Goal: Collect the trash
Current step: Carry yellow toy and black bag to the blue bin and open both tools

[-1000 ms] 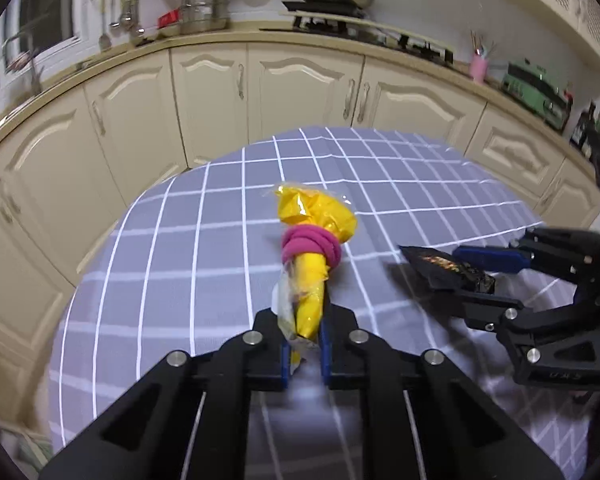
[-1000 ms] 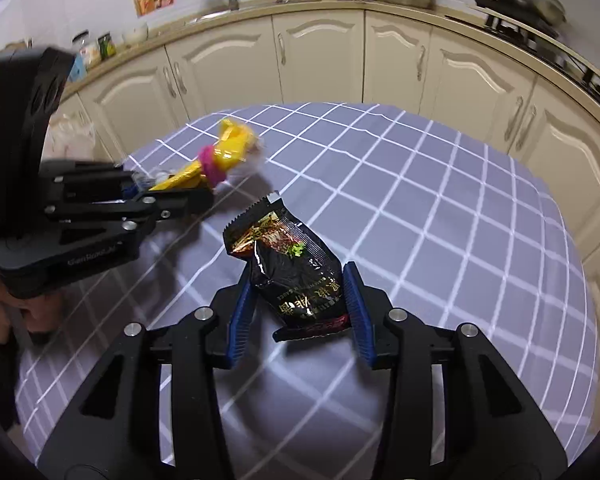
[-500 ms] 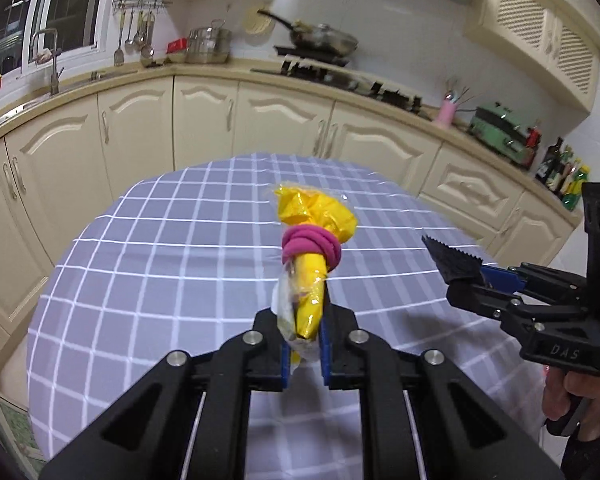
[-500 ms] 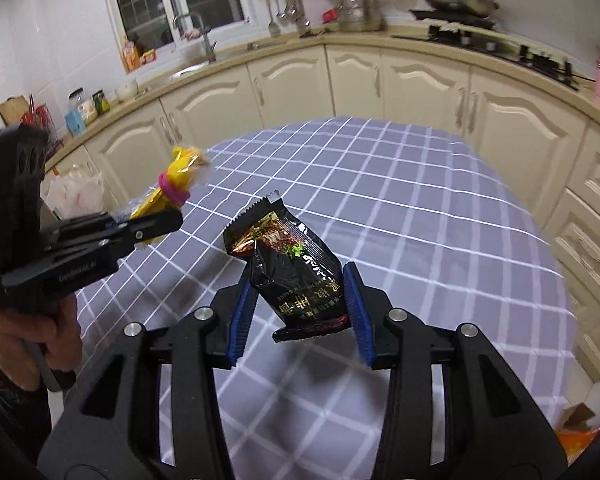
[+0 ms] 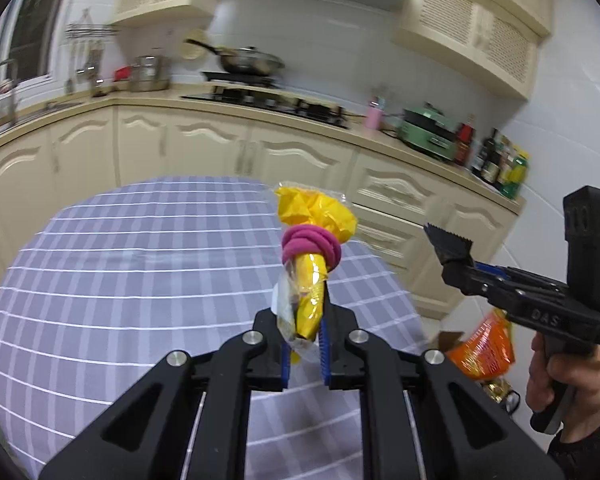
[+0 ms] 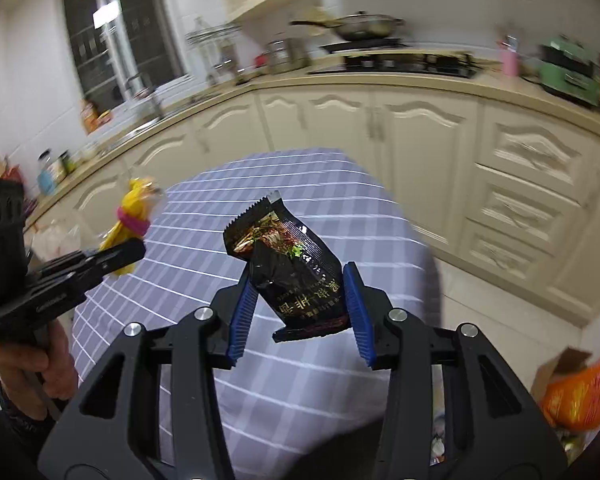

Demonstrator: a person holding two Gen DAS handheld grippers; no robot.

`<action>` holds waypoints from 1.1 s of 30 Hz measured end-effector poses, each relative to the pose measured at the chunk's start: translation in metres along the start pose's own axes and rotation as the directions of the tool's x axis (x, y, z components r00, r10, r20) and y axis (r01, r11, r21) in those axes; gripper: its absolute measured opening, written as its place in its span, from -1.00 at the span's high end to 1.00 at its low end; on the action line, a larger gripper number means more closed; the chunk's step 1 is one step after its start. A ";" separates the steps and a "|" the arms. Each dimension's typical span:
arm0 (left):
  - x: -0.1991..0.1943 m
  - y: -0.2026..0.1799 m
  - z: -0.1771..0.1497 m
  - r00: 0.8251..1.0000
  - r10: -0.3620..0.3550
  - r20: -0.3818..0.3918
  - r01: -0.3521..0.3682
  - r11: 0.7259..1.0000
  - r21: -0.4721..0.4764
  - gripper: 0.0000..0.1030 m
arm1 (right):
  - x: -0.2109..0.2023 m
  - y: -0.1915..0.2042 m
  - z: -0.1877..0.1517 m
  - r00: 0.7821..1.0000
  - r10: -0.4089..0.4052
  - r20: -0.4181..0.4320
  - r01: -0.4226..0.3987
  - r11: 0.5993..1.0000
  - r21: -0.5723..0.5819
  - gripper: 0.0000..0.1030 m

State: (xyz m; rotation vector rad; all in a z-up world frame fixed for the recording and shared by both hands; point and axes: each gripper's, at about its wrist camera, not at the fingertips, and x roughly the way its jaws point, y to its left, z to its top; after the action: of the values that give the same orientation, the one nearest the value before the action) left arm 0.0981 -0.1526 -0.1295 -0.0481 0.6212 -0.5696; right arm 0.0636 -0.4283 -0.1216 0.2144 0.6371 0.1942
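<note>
Left tongs [image 5: 304, 338] clamp a yellow wrapper [image 5: 312, 256] bound by a pink band [image 5: 310, 244]. Right tongs [image 6: 298, 312] grip a black snack packet [image 6: 292, 268] above the checked surface [image 6: 300, 184].

Taking the table [image 5: 100, 280] as landmark: the left gripper [image 5: 303, 344] holds the tied wrapper [image 5: 314, 248] above its right edge. The right gripper [image 6: 296, 320] holds the snack packet [image 6: 292, 272] above its near right part. The bag [image 6: 580, 396] sits on the floor right of it. Cabinets [image 6: 380, 128] stand behind it.
</note>
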 end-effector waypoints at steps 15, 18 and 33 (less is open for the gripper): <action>0.061 -0.145 -0.033 0.971 -0.182 -0.153 0.207 0.964 0.168 0.79 | -0.070 -0.137 -0.073 0.979 -0.205 -0.019 0.202 0.942 0.267 0.17; 0.079 -0.170 -0.049 0.956 -0.205 -0.208 0.247 0.949 0.198 0.78 | -0.072 -0.166 -0.096 0.965 -0.255 -0.067 0.263 0.911 0.317 0.17; 0.220 -0.261 -0.152 0.781 -0.221 -0.585 0.402 0.894 0.199 0.78 | -0.056 -0.278 -0.198 0.939 -0.245 -0.240 0.343 0.700 0.626 0.16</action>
State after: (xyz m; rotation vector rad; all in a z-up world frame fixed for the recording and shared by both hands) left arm 0.0311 -0.4693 -0.3173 0.3344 1.0906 -1.0266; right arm -0.0696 -0.6820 -0.3165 0.7906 0.8570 -0.3522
